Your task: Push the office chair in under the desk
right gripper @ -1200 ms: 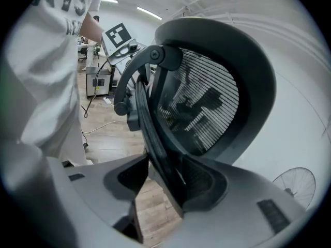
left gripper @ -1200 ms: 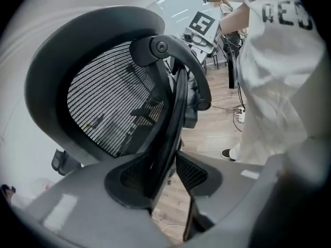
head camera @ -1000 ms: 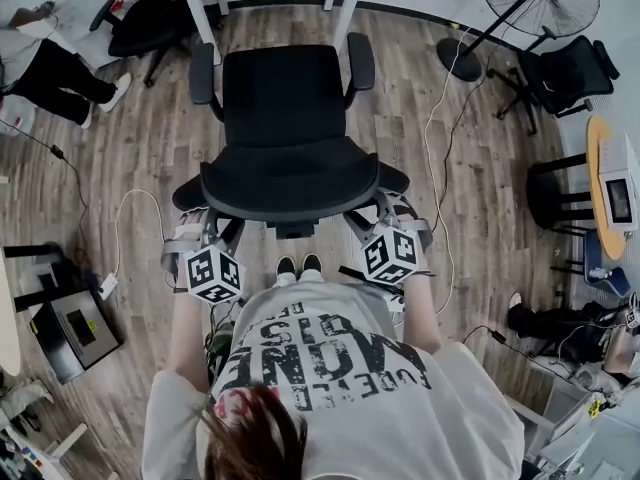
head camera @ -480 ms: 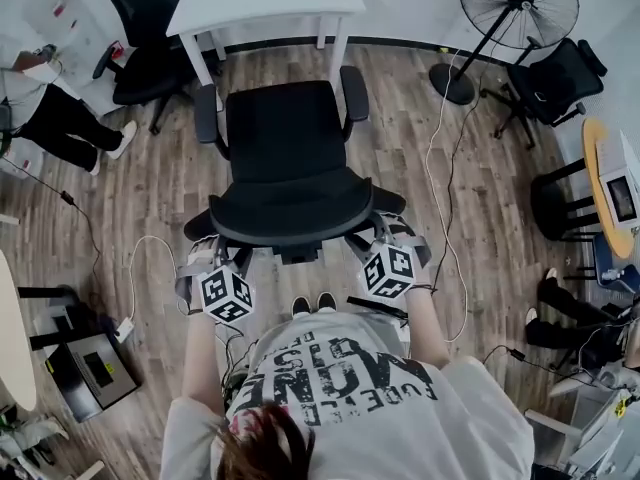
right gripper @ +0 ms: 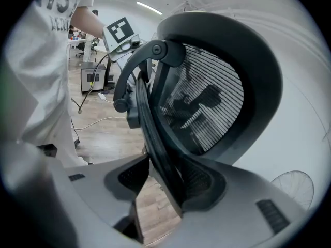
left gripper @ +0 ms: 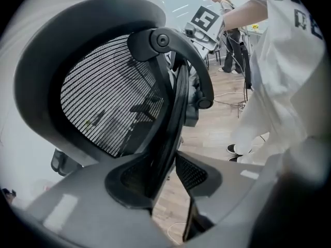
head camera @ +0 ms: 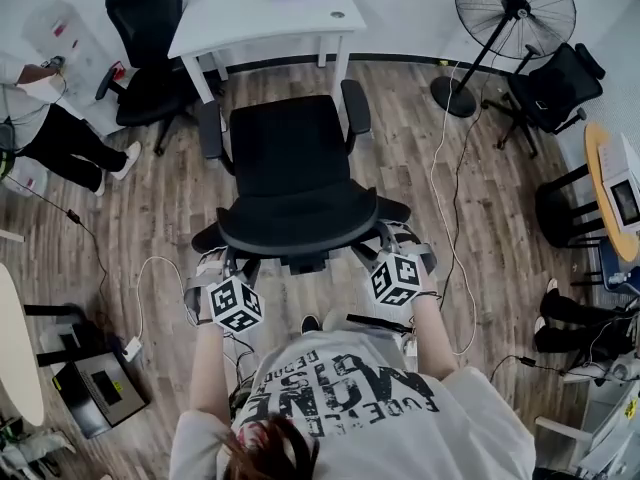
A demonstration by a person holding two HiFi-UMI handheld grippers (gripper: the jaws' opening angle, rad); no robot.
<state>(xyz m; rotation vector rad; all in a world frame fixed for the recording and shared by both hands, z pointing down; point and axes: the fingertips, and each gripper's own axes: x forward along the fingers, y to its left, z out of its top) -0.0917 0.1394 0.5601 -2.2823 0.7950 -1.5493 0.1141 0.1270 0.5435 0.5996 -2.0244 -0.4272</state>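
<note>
The black office chair point(head camera: 295, 183) stands on the wood floor with its seat facing the white desk point(head camera: 265, 13), a short gap away from the desk's front edge. I stand behind its mesh backrest point(left gripper: 108, 102). My left gripper point(head camera: 225, 260) is shut on the backrest's left rim, and in the left gripper view point(left gripper: 173, 164) the dark rim runs between the two pads. My right gripper point(head camera: 385, 235) is shut on the right rim, which in the right gripper view point(right gripper: 160, 172) runs between that gripper's two pads. The mesh backrest point(right gripper: 207, 102) fills that view.
A second black chair point(head camera: 150, 38) stands left of the desk, with a seated person point(head camera: 50, 128) beyond it. A standing fan point(head camera: 510, 13) and another chair point(head camera: 555, 83) are at the right. Cables point(head camera: 440, 168) trail over the floor. A box point(head camera: 100, 393) sits at the lower left.
The chair has rolled forward toward the desk with both grippers still on its backrest. More of the desk top has come into view as I stepped forward.
</note>
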